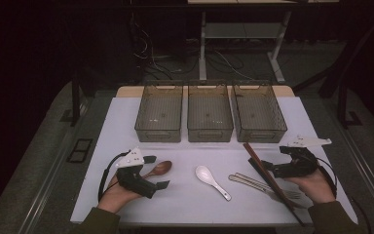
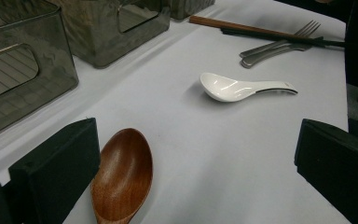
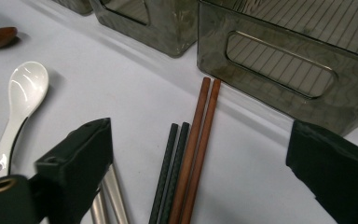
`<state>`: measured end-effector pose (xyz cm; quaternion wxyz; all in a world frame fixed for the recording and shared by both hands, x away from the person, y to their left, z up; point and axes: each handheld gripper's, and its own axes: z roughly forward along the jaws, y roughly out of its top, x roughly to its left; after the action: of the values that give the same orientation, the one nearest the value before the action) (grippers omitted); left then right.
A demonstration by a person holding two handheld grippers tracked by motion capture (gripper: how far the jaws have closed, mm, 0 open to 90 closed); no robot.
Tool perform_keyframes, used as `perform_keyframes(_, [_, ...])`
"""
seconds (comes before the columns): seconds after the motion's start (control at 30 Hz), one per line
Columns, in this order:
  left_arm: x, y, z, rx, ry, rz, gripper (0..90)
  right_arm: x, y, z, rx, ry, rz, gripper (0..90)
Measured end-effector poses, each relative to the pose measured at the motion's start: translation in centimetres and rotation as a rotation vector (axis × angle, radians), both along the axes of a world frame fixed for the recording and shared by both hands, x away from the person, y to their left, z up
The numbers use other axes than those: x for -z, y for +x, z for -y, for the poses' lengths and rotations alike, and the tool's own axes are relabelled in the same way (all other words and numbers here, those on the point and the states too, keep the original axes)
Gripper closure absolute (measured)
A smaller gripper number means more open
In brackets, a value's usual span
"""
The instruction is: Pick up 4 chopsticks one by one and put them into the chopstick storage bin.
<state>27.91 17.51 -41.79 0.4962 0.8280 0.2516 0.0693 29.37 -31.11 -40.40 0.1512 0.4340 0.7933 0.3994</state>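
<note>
Cutlery is laid out on a white tabletop in front of three translucent smoky-grey plastic bins, none of which is seen to hold anything. The left gripper is held with its jaws wide apart around the bowl of a brown wooden spoon, which lies flat on the table just beside one jaw; no contact can be made out. The right gripper is likewise spread open over a pair of reddish-brown wooden chopsticks and a pair of black chopsticks lying side by side just beside them, with nothing clamped. A glossy white ceramic soup spoon is left untouched between the two hands, and metal forks rest partly under the chopsticks. The sorting of utensils into the bins is judged barely begun: every piece is on the table, and grasping, lifting and placing all remain to be done.
</note>
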Motion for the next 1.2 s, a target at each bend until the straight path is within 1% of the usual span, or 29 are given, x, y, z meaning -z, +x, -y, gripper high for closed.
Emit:
perform_keyframes(0.03, [0.0, 0.0, 0.0, 0.001, 0.003, 0.002, 0.0, 0.0, 0.2, -0.1, -0.004, -0.004, -0.003, 13.9])
perform_keyframes(0.07, [0.0, 0.0, 0.1, 0.001, 0.004, 0.001, 0.0, 0.1, 0.6, -0.2, 0.001, -0.008, -0.019, 15.0])
perform_keyframes(0.13, [0.0, 0.0, 0.1, 0.002, 0.003, 0.002, 0.0, 0.2, 0.9, -0.3, -0.001, -0.011, -0.024, 16.4])
perform_keyframes(0.17, [0.0, 0.0, 0.1, 0.002, 0.004, 0.001, 0.0, 0.2, 1.3, -0.4, -0.002, -0.021, -0.029, 20.2])
perform_keyframes(0.2, [0.0, 0.0, 0.1, 0.000, 0.005, 0.000, 0.0, 0.3, 1.4, -0.4, 0.001, -0.017, -0.039, 22.1])
perform_keyframes(0.23, [0.1, 0.0, 0.1, 0.000, 0.005, 0.001, 0.0, 0.3, 1.7, -0.4, 0.001, -0.027, -0.034, 23.1])
perform_keyframes(0.33, [0.1, 0.0, 0.1, 0.004, 0.013, 0.005, 0.0, 0.6, 1.9, -0.4, 0.009, -0.035, -0.053, 28.3])
perform_keyframes(0.37, [0.1, -0.1, 0.1, 0.004, 0.014, 0.003, 0.0, 0.6, 1.9, -0.4, 0.010, -0.040, -0.065, 30.8])
perform_keyframes(0.4, [0.1, -0.1, 0.2, 0.005, 0.015, 0.003, 0.0, 0.6, 1.9, -0.4, 0.010, -0.040, -0.065, 30.8])
perform_keyframes(0.43, [0.2, -0.1, 0.2, 0.007, 0.017, 0.003, 0.0, 0.7, 1.9, -0.3, 0.008, -0.047, -0.062, 32.9])
perform_keyframes(0.53, [0.2, 0.0, 0.2, 0.011, 0.026, 0.002, 0.0, 0.8, 1.8, -0.2, 0.010, -0.050, -0.078, 39.6])
perform_keyframes(0.6, [0.2, -0.1, 0.2, 0.010, 0.029, 0.002, 0.0, 1.0, 1.7, -0.2, 0.009, -0.056, -0.102, 44.1])
perform_keyframes(0.67, [0.2, 0.0, 0.2, 0.008, 0.024, 0.000, 0.0, 1.1, 1.6, -0.1, 0.003, -0.065, -0.108, 47.6])
perform_keyframes(0.8, [0.2, -0.1, 0.2, 0.007, 0.021, 0.001, 0.0, 1.1, 1.5, 0.0, 0.001, -0.058, -0.120, 51.2])
perform_keyframes(0.83, [0.2, -0.1, 0.2, 0.007, 0.020, 0.000, 0.0, 1.0, 1.4, 0.1, -0.001, -0.059, -0.136, 55.3])
perform_keyframes(0.87, [0.3, -0.1, 0.2, 0.006, 0.020, -0.002, 0.0, 1.0, 1.4, 0.1, -0.001, -0.059, -0.136, 55.3])
perform_keyframes(0.97, [0.3, 0.0, 0.1, 0.003, 0.020, -0.004, 0.0, 1.3, 1.3, 0.2, -0.006, -0.076, -0.153, 62.1])
perform_keyframes(1.0, [0.3, 0.0, 0.1, 0.002, 0.019, -0.006, 0.0, 1.3, 1.3, 0.2, -0.006, -0.076, -0.153, 62.1])
perform_keyframes(1.03, [0.3, 0.0, 0.1, 0.002, 0.019, -0.006, 0.0, 1.5, 1.3, 0.2, -0.014, -0.078, -0.177, 63.8])
perform_keyframes(1.07, [0.3, 0.0, 0.1, 0.003, 0.019, -0.006, 0.0, 1.5, 1.3, 0.2, -0.014, -0.078, -0.177, 63.8])
perform_keyframes(1.1, [0.3, 0.0, 0.1, 0.005, 0.022, -0.005, 0.0, 1.8, 1.2, 0.1, -0.021, -0.092, -0.190, 65.3])
perform_keyframes(1.17, [0.3, 0.0, 0.1, 0.006, 0.020, -0.004, 0.0, 1.8, 1.2, 0.1, -0.026, -0.095, -0.193, 65.7])
perform_keyframes(1.2, [0.3, 0.0, 0.1, 0.006, 0.019, -0.004, 0.0, 1.9, 1.1, 0.0, -0.022, -0.104, -0.202, 66.5])
